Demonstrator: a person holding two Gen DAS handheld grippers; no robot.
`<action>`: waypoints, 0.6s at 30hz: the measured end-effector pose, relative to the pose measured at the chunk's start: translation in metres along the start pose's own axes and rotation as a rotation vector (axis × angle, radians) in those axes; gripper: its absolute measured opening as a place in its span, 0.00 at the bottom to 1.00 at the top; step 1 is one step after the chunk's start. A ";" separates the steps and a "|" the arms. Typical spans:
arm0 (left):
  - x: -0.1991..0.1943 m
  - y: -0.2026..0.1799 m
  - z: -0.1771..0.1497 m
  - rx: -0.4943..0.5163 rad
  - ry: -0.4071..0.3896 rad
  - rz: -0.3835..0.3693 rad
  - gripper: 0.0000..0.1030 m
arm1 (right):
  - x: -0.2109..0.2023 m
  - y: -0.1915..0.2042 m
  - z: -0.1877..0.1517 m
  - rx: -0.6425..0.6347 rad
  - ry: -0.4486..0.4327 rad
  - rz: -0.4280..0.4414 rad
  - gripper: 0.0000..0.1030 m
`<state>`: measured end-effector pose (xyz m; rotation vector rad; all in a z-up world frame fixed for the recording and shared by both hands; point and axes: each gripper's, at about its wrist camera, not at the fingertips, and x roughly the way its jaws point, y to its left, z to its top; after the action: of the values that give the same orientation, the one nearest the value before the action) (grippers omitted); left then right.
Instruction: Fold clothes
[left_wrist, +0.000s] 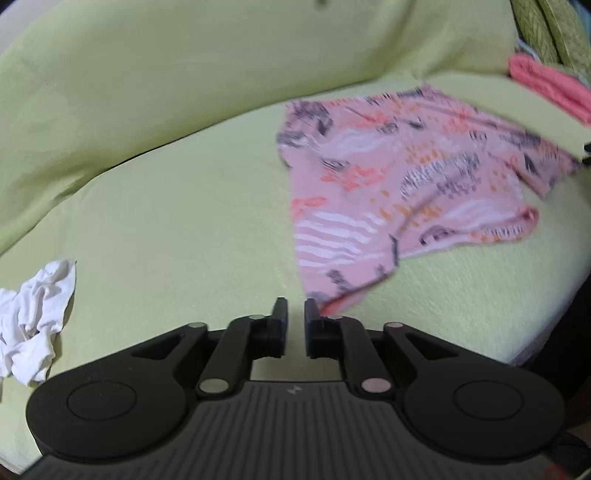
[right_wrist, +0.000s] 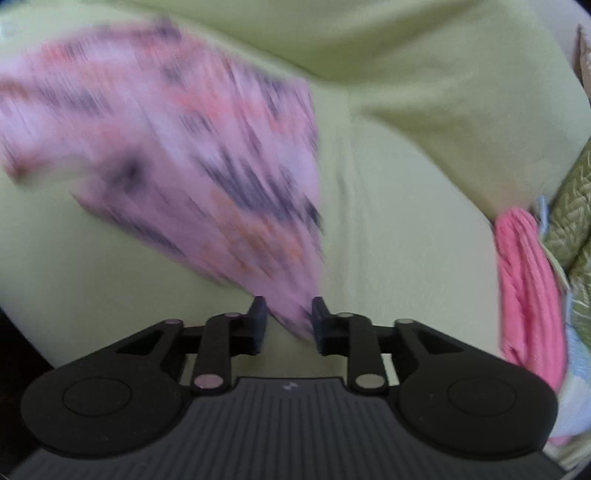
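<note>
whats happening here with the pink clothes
A person with a handheld gripper in each hand is folding laundry on a yellow-green couch. The pink patterned garment lies spread on the seat. The left gripper sits at its near corner, jaws apart and nothing between them. The right gripper has a tip of the fabric between its parted jaws; the blur hides whether it presses on it. A crumpled white garment and a folded pink item lie off to the sides.

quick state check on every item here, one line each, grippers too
left gripper: open, nothing between the jaws
right gripper: open, a corner of cloth between the jaws
pink patterned garment: spread out, rumpled, unfolded
white garment: crumpled in a heap
coral pink cloth: folded, at the sofa's edge
green sofa cover: smooth, lightly creased
</note>
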<state>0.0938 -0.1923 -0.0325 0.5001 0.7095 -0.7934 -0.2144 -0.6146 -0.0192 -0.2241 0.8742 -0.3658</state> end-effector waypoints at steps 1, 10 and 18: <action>0.000 0.009 0.003 -0.012 -0.004 -0.016 0.28 | -0.011 0.014 0.009 0.013 -0.052 0.038 0.25; 0.021 0.080 0.049 -0.094 -0.102 -0.103 0.29 | -0.043 0.212 0.086 -0.289 -0.319 0.316 0.30; 0.004 -0.002 0.039 0.314 -0.170 -0.333 0.31 | -0.017 0.224 0.058 -0.435 -0.176 0.141 0.30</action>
<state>0.1093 -0.2205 -0.0101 0.5963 0.5172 -1.2563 -0.1294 -0.4006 -0.0467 -0.5846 0.7822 -0.0186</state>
